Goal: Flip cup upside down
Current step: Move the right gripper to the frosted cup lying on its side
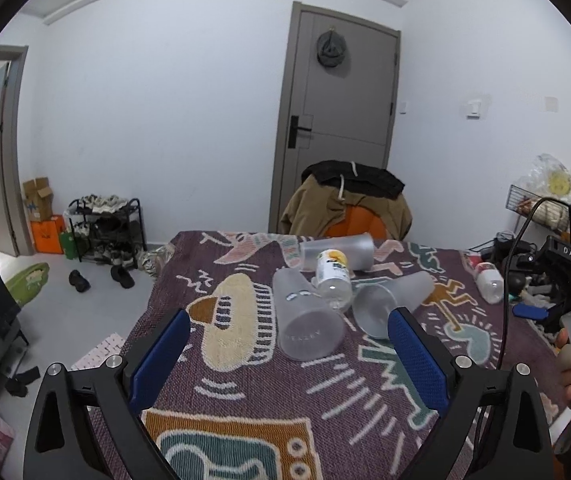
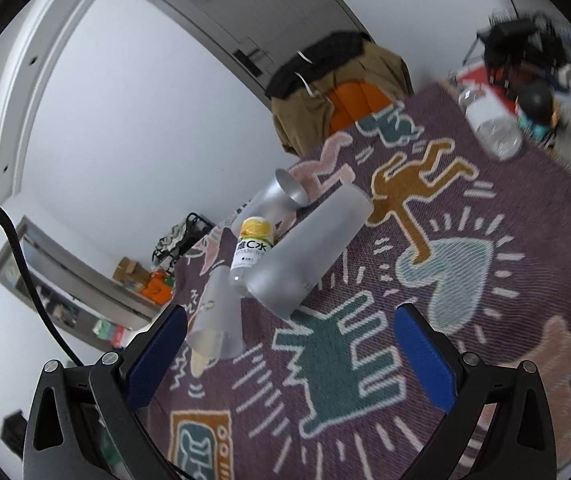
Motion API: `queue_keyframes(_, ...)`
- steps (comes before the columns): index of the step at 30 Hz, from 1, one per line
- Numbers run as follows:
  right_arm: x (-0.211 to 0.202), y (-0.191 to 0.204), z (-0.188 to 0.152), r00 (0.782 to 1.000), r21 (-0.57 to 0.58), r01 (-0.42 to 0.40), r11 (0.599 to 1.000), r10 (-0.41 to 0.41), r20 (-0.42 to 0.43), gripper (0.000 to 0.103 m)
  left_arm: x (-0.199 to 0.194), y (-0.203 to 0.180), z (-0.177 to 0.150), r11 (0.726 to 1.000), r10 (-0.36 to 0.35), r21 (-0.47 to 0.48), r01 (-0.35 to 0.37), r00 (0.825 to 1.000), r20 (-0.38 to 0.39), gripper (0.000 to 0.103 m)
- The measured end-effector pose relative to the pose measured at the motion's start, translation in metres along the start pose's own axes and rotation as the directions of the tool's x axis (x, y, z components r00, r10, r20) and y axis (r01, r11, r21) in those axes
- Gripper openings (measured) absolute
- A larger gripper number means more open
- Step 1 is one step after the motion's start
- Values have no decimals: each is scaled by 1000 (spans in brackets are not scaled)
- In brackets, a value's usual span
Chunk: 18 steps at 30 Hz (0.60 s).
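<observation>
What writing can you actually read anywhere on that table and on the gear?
"DAS" on the right gripper's black body.
"C水" after a half-hidden character, with "VITAMIN" partly legible beneath, on the labelled bottle.
Faint embossed letters on the nearest cup's base: too blurred to read.
Clear bottle: no readable text.

Home, shoe rack (image 1: 105, 226), jacket-draped chair (image 1: 349, 208)

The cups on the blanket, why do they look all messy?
All three cups lie tipped on their sides: one near the left gripper at, one beside it, one farther back. A bottle lies among them, and another bottle lies apart. No spill shows.
</observation>
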State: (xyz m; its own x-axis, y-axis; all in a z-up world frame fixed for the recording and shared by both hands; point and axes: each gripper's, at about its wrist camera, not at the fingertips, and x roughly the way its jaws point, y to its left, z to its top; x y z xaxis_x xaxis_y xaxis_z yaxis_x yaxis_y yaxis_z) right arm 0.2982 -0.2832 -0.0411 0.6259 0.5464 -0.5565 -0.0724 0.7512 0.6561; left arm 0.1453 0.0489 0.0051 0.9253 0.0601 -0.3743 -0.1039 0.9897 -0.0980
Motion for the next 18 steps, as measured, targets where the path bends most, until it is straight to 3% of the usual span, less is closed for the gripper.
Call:
queue_keyframes(6,43,-11,20,999,83,13,996,-8,-52,97,32,11,2,999,18,-34,-20,999,-48,96)
queue_keyframes(8,56,-14,25,997,98,25,995,-18,-71,88,42,15,3,999,24,-45,-27,998,-60,96)
queue_keyframes(18,124,-26,47,988,200,69,977,-39,-152,88,94,37,5,995,12,-92,-26,990,-141,96)
